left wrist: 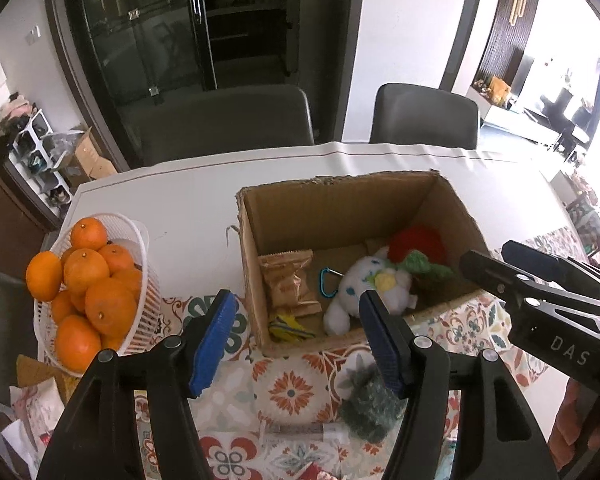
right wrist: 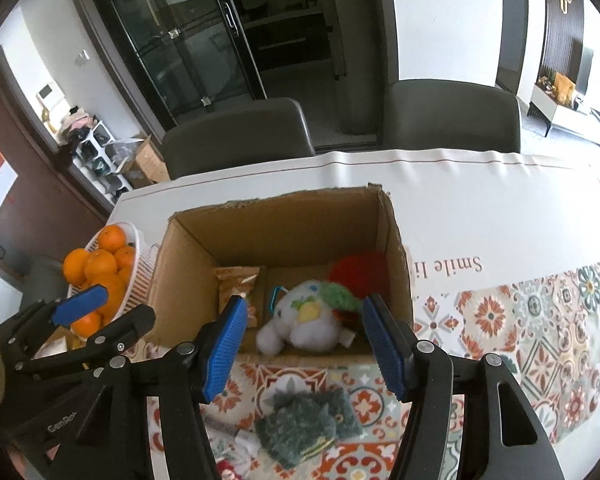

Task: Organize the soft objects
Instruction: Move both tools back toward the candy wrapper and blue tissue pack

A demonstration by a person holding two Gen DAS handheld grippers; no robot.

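The box [right wrist: 284,240] at frame centre already held a white plush [right wrist: 300,324] and a red one [right wrist: 360,272]; a grey plush [right wrist: 300,428] lay below it on the cloth. Both the left gripper [left wrist: 296,340] and right gripper [right wrist: 304,348] hung empty, fingers apart. Packing seemed midway, the next move probably a descent onto the grey plush, its lower edge hard to make out.

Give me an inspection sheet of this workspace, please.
Surface: table, white cloth plus patterned cloth.
Job's things: cardboard box holds white plush, red plush, green knit piece; grey-green plush lies outside, in front.
Clutter: snack packet, blue carabiner, basket of oranges.
Grippers: left tool and right tool both open, empty.
Cables: nothing seen.
Surroundings: two chairs, glass doors.
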